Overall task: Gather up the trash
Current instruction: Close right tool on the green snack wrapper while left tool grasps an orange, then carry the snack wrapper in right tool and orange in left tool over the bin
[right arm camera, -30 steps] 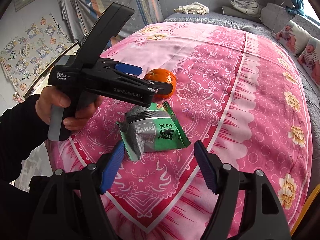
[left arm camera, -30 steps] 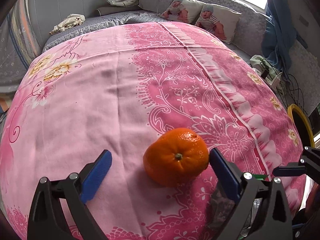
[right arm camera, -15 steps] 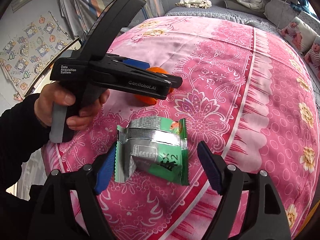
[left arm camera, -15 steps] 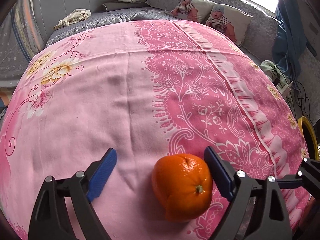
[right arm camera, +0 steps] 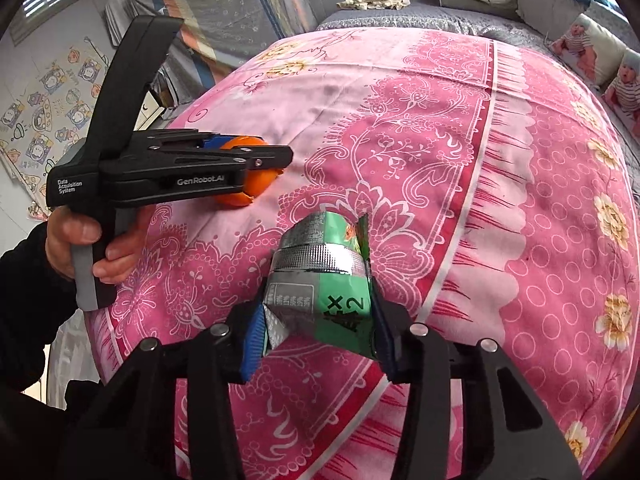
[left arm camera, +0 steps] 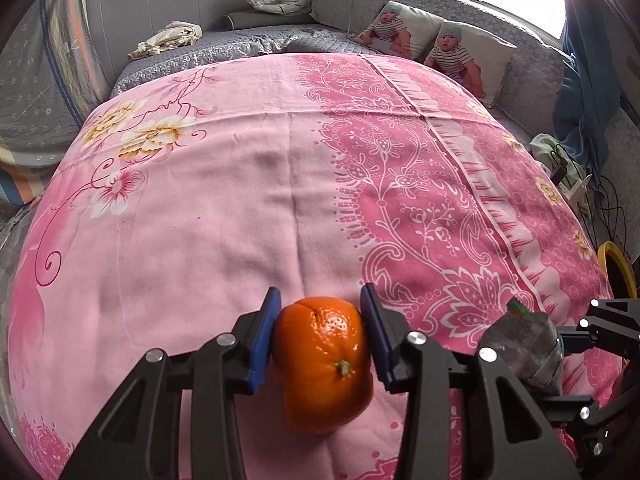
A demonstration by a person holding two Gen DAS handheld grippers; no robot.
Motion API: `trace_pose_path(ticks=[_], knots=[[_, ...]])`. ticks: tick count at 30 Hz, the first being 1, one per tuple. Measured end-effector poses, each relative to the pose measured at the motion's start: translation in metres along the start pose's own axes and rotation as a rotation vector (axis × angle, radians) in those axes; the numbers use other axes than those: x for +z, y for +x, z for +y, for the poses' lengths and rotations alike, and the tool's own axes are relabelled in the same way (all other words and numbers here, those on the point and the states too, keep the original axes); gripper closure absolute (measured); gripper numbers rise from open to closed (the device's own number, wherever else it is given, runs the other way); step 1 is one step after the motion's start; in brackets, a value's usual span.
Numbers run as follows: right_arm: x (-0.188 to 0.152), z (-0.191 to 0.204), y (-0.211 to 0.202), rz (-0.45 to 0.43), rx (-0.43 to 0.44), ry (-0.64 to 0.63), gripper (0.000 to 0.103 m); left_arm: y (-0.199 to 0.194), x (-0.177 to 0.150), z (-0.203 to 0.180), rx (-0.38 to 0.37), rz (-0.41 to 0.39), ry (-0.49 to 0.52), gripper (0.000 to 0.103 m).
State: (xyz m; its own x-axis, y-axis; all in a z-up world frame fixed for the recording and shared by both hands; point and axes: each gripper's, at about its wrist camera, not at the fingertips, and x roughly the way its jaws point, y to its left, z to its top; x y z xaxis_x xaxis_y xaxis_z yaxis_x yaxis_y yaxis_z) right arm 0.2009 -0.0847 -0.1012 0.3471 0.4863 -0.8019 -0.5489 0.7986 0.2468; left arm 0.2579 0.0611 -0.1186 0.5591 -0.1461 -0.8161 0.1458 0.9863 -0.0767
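Trash, left wrist view: orange sits between the blue pads of the left gripper, both pads touching its sides, stem facing the camera.
Left gripper: clamped on the orange; the fruit looks lifted just off the pink bed, though contact underneath is hard to judge.
Why held so: pads bear on the widest part of the fruit, likely so the round skin cannot roll out.
Right of the orange: wrapper, silver side showing, held in the right gripper's black frame at the picture's edge.
Beyond the orange: bare pink cover, then baby-print pillows at the far end.

Trash, right wrist view: wrapper, green and silver, is pinched at its near end by the right gripper.
Right gripper: closed on the wrapper, which stands up above the bed.
Left of the wrapper: left gripper with the orange, gripped by a hand.
Judgement: both items are secured; a bin is presumably next, none identifiable here.
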Motion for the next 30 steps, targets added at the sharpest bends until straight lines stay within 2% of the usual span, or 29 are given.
trace_pose_path(ticks=[6,11,16,19,30], knots=[[-0.002,-0.013,-0.029,-0.066,-0.021,0.034,0.076,-0.040,0.005,0.004,-0.008,-0.081,-0.048,0.066],[-0.010,-0.031,-0.058,-0.116,-0.046,0.087,0.076,-0.076,0.008,-0.018,-0.015,-0.141,-0.039,0.066],[-0.027,-0.059,-0.089,-0.168,-0.099,0.177,0.076,-0.098,0.009,-0.067,-0.066,-0.171,0.040,0.066],[-0.042,-0.079,-0.112,-0.205,-0.132,0.243,0.076,-0.107,0.011,-0.102,-0.125,-0.189,0.092,0.066],[-0.116,-0.152,-0.210,-0.393,-0.354,0.459,0.076,-0.128,0.017,-0.242,-0.316,-0.254,0.323,0.066]])
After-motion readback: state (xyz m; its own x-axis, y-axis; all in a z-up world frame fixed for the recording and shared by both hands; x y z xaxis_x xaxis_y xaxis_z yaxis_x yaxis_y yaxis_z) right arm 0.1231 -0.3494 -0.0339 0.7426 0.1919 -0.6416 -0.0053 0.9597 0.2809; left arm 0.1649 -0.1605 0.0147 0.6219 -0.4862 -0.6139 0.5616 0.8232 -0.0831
